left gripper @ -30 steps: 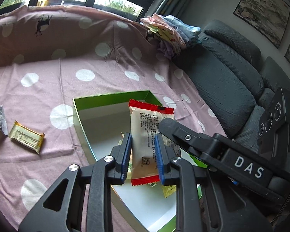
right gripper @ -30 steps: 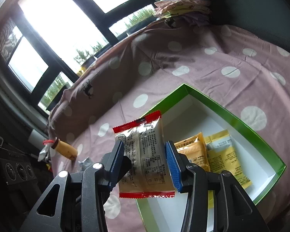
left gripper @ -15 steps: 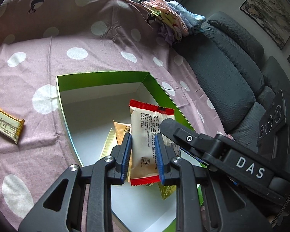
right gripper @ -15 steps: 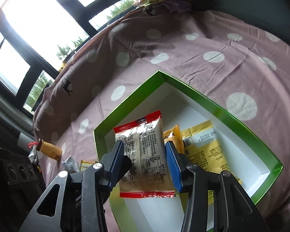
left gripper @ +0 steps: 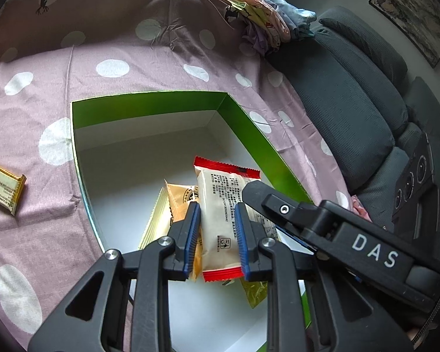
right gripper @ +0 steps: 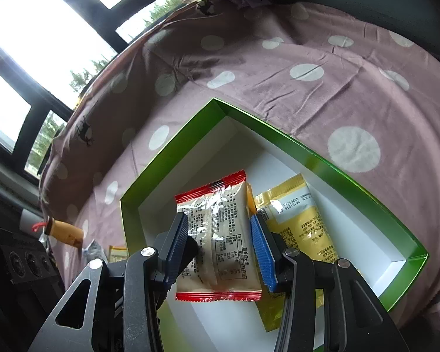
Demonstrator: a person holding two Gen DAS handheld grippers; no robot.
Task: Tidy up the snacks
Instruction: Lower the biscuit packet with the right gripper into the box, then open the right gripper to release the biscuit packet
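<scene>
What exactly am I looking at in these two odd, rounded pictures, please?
Each picture comes from a fisheye camera on a hand-held two-finger gripper; a person carries one in each hand. The left gripper clamps a red-edged beige snack packet between blue pads; the right gripper clamps a similar red-edged packet. Both hang over a shallow green-walled, white-floored box on a pink polka-dot cloth. Yellow and orange packets lie inside; a gold-wrapped bar lies outside. The black body marked DAS is the other gripper.
</scene>
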